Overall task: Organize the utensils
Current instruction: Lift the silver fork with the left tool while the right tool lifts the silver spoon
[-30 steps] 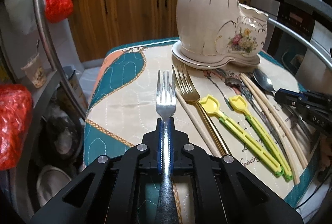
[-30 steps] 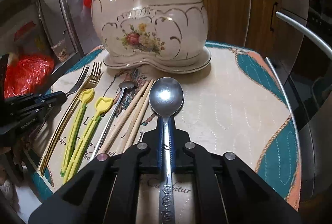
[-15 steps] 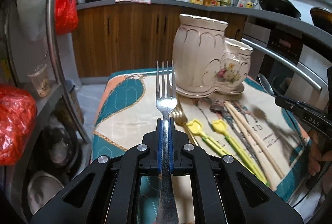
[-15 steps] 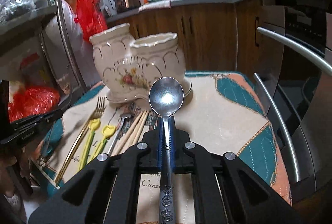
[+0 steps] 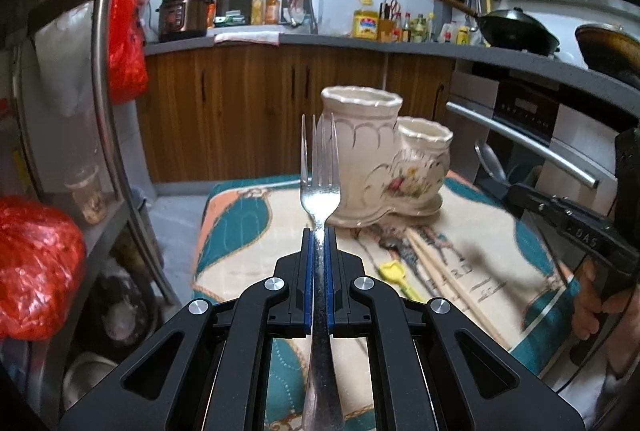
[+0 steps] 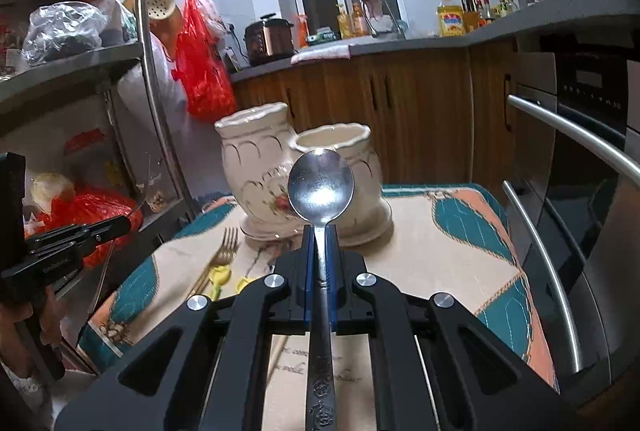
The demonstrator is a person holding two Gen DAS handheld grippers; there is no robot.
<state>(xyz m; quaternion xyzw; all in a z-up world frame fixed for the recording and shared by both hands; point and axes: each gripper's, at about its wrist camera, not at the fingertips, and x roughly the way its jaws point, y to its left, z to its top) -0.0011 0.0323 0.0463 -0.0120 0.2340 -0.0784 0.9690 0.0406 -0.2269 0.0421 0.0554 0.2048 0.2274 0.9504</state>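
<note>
My left gripper is shut on a silver fork, tines up, held in the air in front of the cream ceramic two-cup utensil holder. My right gripper is shut on a silver spoon, bowl up, held in front of the same holder. On the patterned cloth lie a gold fork, two yellow-green utensils and wooden chopsticks. The right gripper also shows in the left wrist view, at the right edge.
The cloth-covered small table stands between a metal shelf rack with red bags at left and an oven with a steel handle at right. Wooden cabinets and a cluttered counter are behind.
Both grippers have lifted off the cloth, carrying the fork and the spoon upward and back. The holder now appears farther and lower in both views.
</note>
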